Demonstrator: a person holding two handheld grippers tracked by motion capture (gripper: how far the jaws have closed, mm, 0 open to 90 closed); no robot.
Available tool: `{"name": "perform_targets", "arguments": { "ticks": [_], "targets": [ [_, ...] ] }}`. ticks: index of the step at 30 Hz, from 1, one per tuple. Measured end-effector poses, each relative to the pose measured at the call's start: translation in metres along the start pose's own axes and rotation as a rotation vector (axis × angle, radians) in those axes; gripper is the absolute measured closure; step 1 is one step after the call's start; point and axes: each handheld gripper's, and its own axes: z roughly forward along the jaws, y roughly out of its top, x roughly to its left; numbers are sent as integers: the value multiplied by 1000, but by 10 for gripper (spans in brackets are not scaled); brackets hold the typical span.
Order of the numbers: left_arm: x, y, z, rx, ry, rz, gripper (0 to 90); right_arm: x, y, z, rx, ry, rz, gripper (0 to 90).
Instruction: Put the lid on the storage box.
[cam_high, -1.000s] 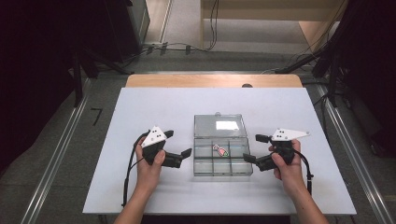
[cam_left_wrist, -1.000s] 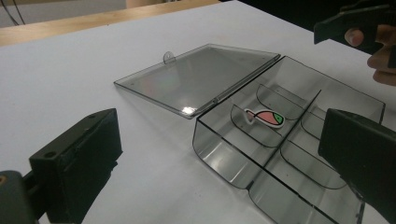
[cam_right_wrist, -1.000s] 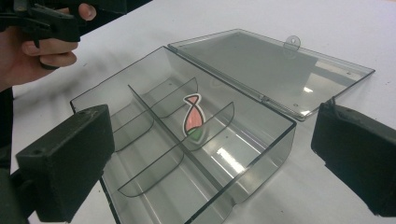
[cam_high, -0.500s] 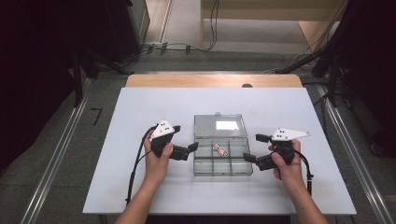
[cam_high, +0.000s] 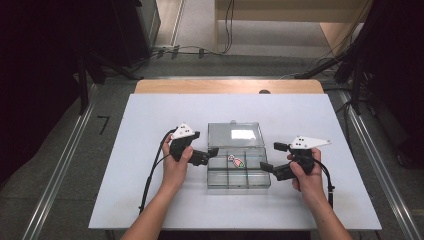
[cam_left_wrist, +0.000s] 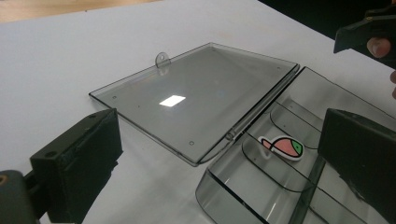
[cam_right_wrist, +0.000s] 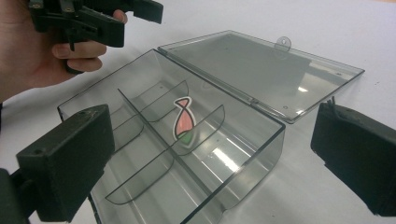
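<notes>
Clear plastic box (cam_high: 238, 167) open; both grippers' jaws wide apart, holding nothing.

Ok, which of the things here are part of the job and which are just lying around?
In the job:
clear divided box
its open lid
fish sticker in a compartment
left gripper
right gripper

Lying about:
cables on the floor beyond the white table

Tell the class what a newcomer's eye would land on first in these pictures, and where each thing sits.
First, the clear compartment box mid-table, its lid lying open and flat behind it. Next, the pink-and-green fish-shaped piece in a middle compartment of the box. Then the left gripper and right gripper, jaws apart, flanking the box's two ends.
</notes>
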Motion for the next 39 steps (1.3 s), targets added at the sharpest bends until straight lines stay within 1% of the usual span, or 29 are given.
{"name": "perform_targets", "arguments": {
  "ticks": [8, 11, 16, 20, 21, 23, 25, 26, 31, 36, 39],
  "targets": [
    [5, 3, 14, 25, -6, -24, 1, -5, 4, 5, 11, -8, 3, 0],
    [7, 4, 17, 27, -12, -37, 3, -6, 7, 7, 10, -7, 7, 0],
    [13, 3, 21, 28, -8, -68, 14, -9, 13, 11, 4, -5, 17, 0],
    [16, 3, 26, 48, 1, -73, 40, -14, 18, 15, -8, -4, 37, 0],
    [17, 3, 27, 56, -2, -74, 41, -16, 19, 17, -9, -7, 38, 0],
    [18, 4, 29, 64, -8, -89, 49, -19, 22, 19, -10, -13, 43, 0],
    [20, 4, 31, 71, -2, -104, 55, -22, 25, 21, -14, -18, 50, 8],
    [21, 4, 32, 72, 5, -111, 58, -23, 26, 22, -15, -26, 57, 33],
    [23, 4, 38, 83, 14, -151, 72, -31, 31, 31, -6, -36, 74, 33],
    [24, 4, 42, 102, 27, -173, 81, -37, 30, 40, 18, -43, 92, 33],
    [25, 3, 44, 109, 25, -190, 81, -44, 27, 44, 20, -50, 123, 34]
  ]
}}
